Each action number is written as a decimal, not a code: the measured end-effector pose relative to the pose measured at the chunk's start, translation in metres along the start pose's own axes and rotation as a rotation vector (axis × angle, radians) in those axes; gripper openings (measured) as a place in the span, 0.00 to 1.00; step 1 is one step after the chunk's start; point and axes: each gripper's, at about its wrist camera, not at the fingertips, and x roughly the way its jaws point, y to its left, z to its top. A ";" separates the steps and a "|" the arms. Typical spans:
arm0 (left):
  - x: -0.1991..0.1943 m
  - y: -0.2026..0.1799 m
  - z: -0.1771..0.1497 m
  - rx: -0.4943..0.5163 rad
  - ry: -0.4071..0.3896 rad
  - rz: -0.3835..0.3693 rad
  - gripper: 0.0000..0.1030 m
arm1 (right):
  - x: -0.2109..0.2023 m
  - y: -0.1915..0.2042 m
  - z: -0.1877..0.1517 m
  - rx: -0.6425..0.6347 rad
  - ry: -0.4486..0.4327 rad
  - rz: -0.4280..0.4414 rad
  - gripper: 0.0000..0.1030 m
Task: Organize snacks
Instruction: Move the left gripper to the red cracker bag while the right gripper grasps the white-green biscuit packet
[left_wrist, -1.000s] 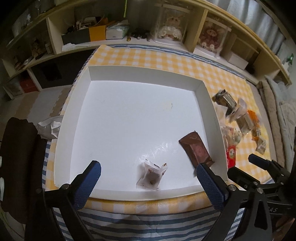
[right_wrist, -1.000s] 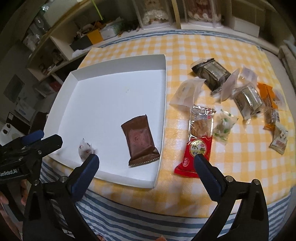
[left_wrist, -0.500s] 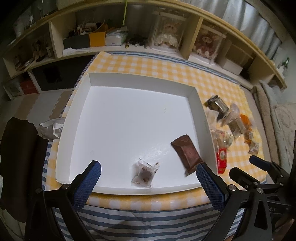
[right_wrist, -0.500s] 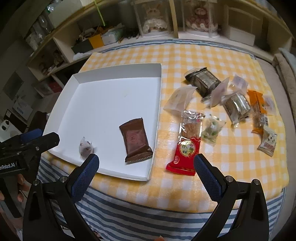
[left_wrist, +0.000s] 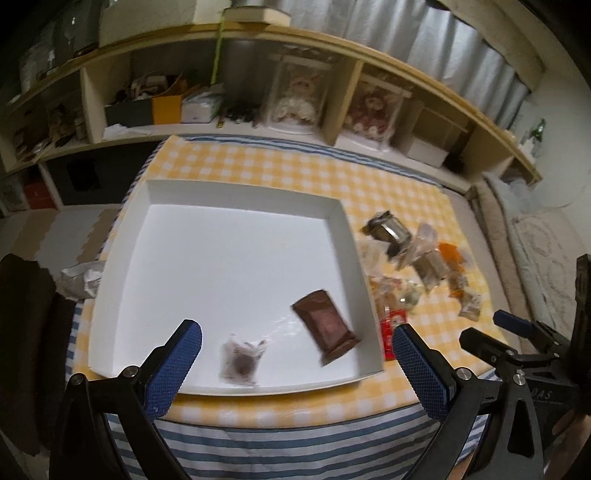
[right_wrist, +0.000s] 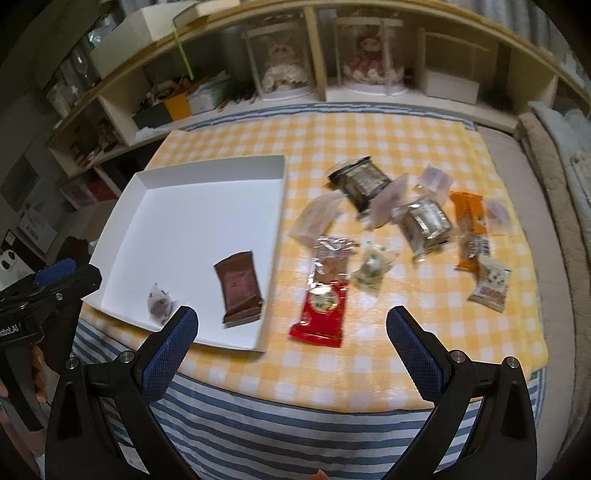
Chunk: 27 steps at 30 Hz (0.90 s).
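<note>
A white tray (left_wrist: 236, 192) (right_wrist: 207, 170) lies on the yellow checked tablecloth. In it are a brown wrapped bar (left_wrist: 325, 326) (right_wrist: 239, 286) and a small clear-wrapped sweet (left_wrist: 242, 358) (right_wrist: 159, 302). Right of the tray lie several loose snacks: a red packet (right_wrist: 323, 308), a green-white sweet (right_wrist: 373, 267), two dark foil packs (right_wrist: 360, 181), an orange bar (right_wrist: 469, 225). My left gripper (left_wrist: 295, 354) is open and empty above the tray's near edge. My right gripper (right_wrist: 291, 343) is open and empty above the table's near edge.
Wooden shelves (right_wrist: 332, 85) with dolls in clear cases and boxes stand behind the table. A blue striped cloth (right_wrist: 295, 424) hangs over the near edge. Crumpled paper (left_wrist: 79, 277) lies left of the tray. A dark chair (left_wrist: 22, 332) stands at left.
Both grippers have pulled back and up from the table, so the tray and snacks look smaller. Both stay open and empty. Nothing on the table has moved.
</note>
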 end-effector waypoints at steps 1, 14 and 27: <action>0.000 -0.002 -0.001 0.001 -0.006 -0.011 1.00 | -0.003 -0.004 0.000 0.001 -0.005 -0.006 1.00; 0.020 -0.049 -0.001 0.054 -0.030 -0.082 1.00 | -0.029 -0.083 0.002 0.055 -0.054 -0.119 1.00; 0.078 -0.124 -0.002 0.132 -0.019 -0.078 1.00 | -0.032 -0.176 -0.006 0.221 -0.087 -0.179 1.00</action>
